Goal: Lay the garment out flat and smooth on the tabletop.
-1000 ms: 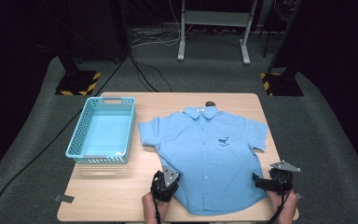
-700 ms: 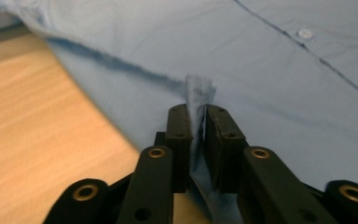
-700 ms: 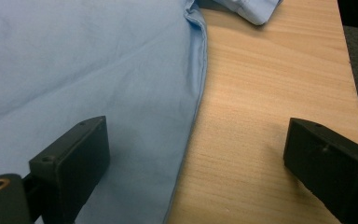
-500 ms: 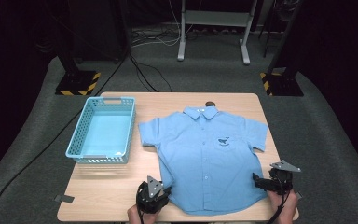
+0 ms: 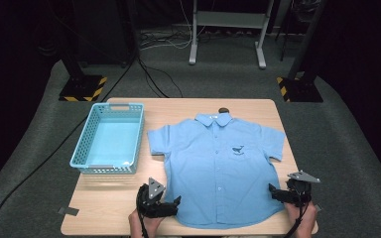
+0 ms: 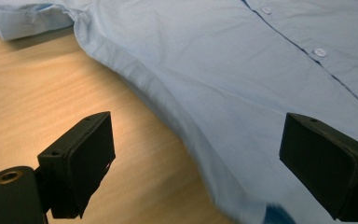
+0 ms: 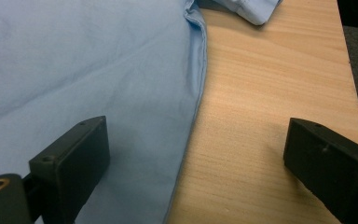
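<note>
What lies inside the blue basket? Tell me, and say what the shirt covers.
The basket shows just its own pale blue floor, with nothing lying in it. The shirt lies flat on the wooden table; whatever may sit beneath the cloth is hidden.

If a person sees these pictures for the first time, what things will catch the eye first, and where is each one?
A light blue shirt lies flat and buttoned in the middle of the wooden table, collar toward the far edge. A turquoise basket stands beside it at the left. At the near edge, the left gripper and right gripper sit open at the shirt's two bottom corners.
</note>
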The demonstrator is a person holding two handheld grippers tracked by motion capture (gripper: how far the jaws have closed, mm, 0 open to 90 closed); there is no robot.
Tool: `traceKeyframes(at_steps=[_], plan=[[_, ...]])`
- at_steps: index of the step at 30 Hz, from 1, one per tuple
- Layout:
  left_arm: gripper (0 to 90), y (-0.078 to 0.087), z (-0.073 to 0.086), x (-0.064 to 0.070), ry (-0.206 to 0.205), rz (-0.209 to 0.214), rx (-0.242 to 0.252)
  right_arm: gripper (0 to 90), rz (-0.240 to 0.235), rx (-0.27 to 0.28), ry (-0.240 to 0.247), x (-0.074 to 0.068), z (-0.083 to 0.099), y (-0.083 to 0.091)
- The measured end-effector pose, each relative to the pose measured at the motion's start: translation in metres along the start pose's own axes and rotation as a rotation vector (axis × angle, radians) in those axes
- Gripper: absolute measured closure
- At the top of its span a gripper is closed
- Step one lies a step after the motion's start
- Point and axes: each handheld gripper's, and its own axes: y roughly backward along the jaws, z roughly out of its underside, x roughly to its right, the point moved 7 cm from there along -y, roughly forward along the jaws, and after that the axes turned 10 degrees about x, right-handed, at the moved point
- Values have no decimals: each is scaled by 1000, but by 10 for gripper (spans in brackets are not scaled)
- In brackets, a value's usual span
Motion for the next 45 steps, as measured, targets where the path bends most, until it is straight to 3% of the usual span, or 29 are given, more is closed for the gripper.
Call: traceKeyframes(at_steps=[5,7,12,17,26,30,34,41,45], plan=[[78,-21,11,-9,-23,-16,-119,64,1,0,0,0,0,0],[73,-22,18,-14,-17,-33,-140,63,0,0,-1,0,0,0],[73,-7,28,-23,-18,-69,-138,63,0,-1,-2,0,0,0],[70,13,39,-44,25,-126,-121,61,4,-4,-9,1,0,0],[65,23,46,-51,47,-164,-77,61,10,-3,-10,1,0,0],[18,24,43,-57,90,-173,-46,46,2,-7,-8,1,0,0],[1,32,39,-73,114,-214,-10,28,-1,-10,-4,1,1,1],[1,40,48,-112,171,-266,-39,13,4,-17,9,8,5,8],[0,41,52,-121,198,-283,-38,0,-7,-22,-5,11,8,9]])
